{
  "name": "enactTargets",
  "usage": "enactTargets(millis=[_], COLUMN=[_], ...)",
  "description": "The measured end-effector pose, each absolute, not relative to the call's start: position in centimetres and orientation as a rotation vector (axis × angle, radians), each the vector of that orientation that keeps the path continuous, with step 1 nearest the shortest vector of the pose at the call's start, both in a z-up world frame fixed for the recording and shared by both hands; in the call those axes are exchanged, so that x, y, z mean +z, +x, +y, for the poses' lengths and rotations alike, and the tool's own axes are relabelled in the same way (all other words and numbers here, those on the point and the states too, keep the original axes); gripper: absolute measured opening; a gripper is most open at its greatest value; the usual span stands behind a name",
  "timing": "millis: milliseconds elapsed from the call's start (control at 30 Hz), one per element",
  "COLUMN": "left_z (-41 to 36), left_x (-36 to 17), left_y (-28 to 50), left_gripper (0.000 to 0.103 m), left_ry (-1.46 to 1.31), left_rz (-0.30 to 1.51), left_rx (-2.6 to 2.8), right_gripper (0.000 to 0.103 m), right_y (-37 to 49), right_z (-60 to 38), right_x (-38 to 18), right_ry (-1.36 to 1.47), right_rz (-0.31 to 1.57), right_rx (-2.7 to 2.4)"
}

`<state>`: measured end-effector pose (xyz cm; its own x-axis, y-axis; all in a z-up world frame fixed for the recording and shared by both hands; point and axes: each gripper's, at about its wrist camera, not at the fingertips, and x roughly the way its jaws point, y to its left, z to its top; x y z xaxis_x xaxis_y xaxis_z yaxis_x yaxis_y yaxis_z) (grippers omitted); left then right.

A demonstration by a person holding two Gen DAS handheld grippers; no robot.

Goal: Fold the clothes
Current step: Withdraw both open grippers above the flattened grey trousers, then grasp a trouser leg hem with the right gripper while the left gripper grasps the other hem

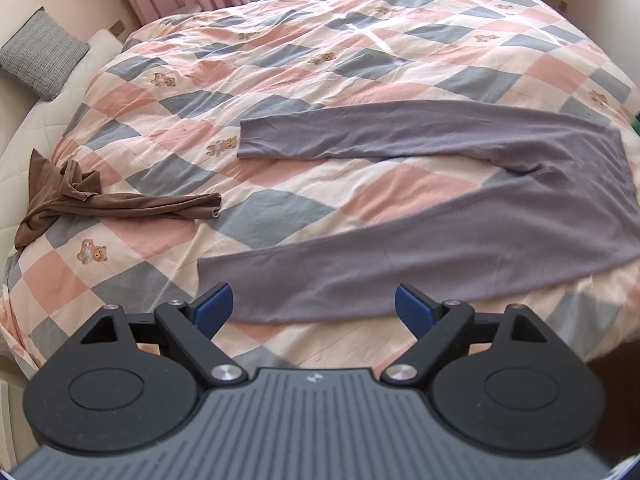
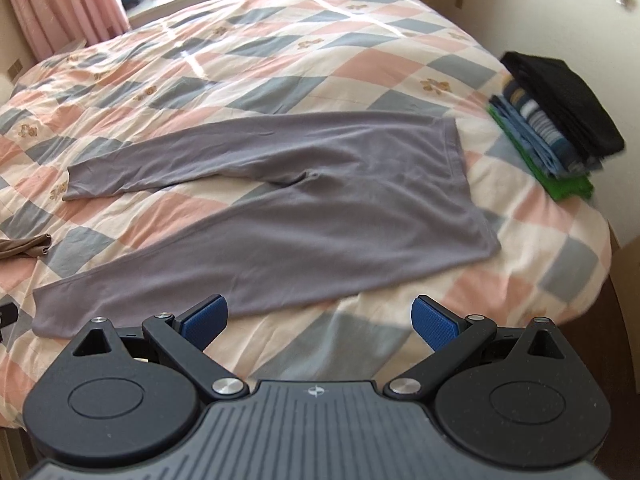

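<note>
My view is mostly the patchwork quilt (image 2: pixel 320 52) covering the bed. On it the grey leggings (image 2: pixel 280 208) lie spread flat, legs splayed apart, waistband toward the folded clothes stack (image 2: pixel 560 120) at the right edge; I judge this layout lets one leg be laid over the other. A crumpled brown garment (image 1: pixel 80 200) sits well apart to the left, nothing blocking. My left gripper (image 1: pixel 314 308) and right gripper (image 2: pixel 320 318) both hover near the closer leg, jaws spread wide, holding nothing.
</note>
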<state>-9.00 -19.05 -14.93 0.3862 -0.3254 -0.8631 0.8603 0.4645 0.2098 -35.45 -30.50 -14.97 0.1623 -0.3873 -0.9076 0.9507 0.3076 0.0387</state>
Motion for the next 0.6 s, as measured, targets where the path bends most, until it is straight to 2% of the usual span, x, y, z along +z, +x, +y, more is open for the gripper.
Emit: enactTargets(millis=[200,600], left_z=[-25.0,-31.2], left_x=[-15.5,-20.5], left_y=[-10.7,-9.8], left_gripper=[0.087,0.087], left_ry=[0.700,0.691], left_rz=[0.901,0.972], left_rx=[-0.774,-0.702], right_gripper=[0.101,0.101], right_y=[-36.2,-37.3], right_z=[-38.0,-47.4], right_x=[-16.3,-23.8], right_ry=[0.709,0.743], right_rz=[1.024,1.170], right_rx=[-1.001,-0.845])
